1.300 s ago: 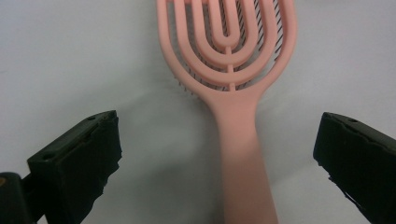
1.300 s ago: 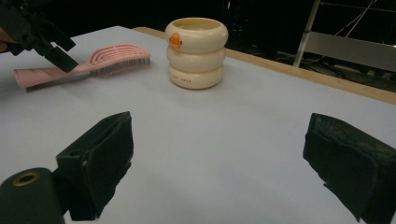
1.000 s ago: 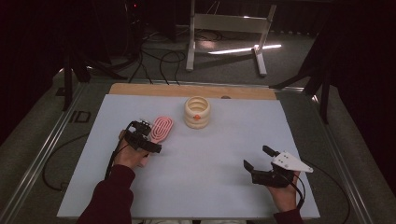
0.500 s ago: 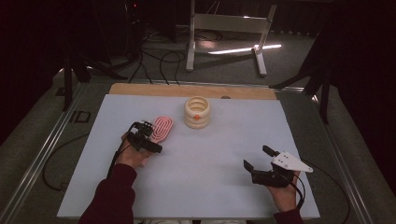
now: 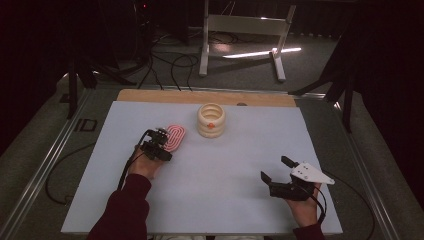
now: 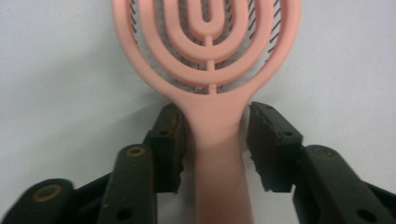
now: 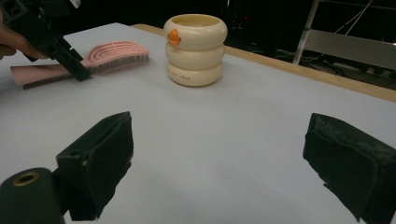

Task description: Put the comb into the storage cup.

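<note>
Here, cream cup (image 5: 210, 120) upright — left gripper (image 6: 212, 135) closing around pink brush (image 6: 210, 70), right gripper (image 7: 219, 163) wide open.

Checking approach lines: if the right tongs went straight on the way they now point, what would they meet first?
Probably the cream ringed cup: it stands ahead, between the open right tongs, with bare white table before it. Depth is unclear.
</note>
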